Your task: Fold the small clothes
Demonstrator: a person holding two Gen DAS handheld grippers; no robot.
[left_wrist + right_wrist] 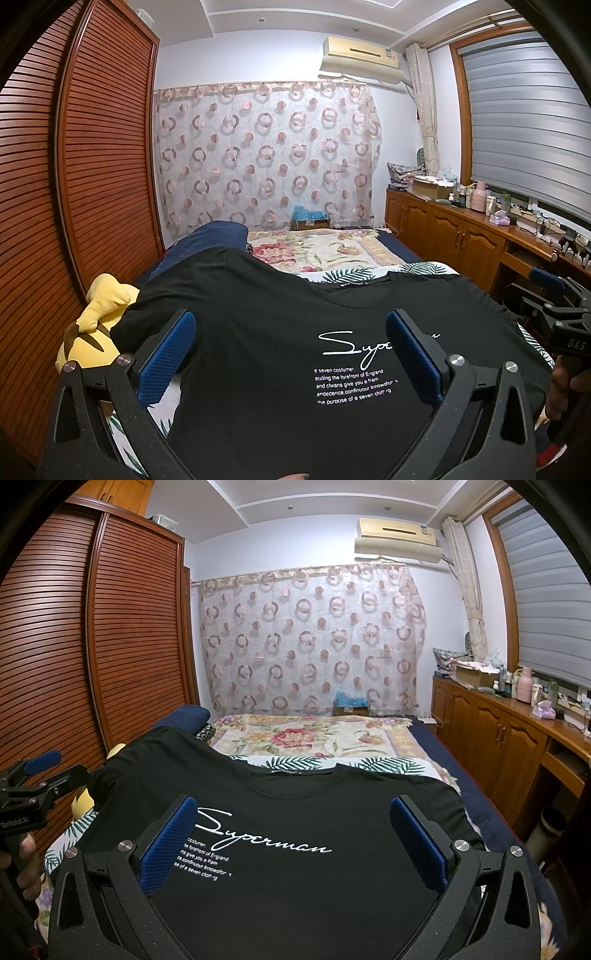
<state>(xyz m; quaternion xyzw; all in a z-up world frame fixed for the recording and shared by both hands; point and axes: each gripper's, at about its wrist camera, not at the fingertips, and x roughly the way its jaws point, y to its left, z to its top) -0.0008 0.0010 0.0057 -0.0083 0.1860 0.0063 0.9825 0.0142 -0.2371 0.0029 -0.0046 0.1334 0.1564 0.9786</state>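
A black T-shirt (258, 332) with white "Superman" script lies spread flat, front up, on the bed, collar toward the far end. It also shows in the right wrist view (295, 849). My left gripper (291, 332) is open and empty, its blue pads (166, 358) wide apart above the shirt's left half. My right gripper (291, 816) is open and empty above the shirt's middle, pads (170, 842) wide apart. The right gripper also shows at the right edge of the left wrist view (546, 306); the left gripper shows at the left edge of the right wrist view (40, 775).
A yellow plush toy (99, 325) lies at the shirt's left sleeve. A leaf-print sheet (388, 766) and a floral blanket (306, 734) cover the bed beyond the collar. A slatted wardrobe (74, 184) stands left; a cluttered wooden cabinet (491, 716) runs along the right.
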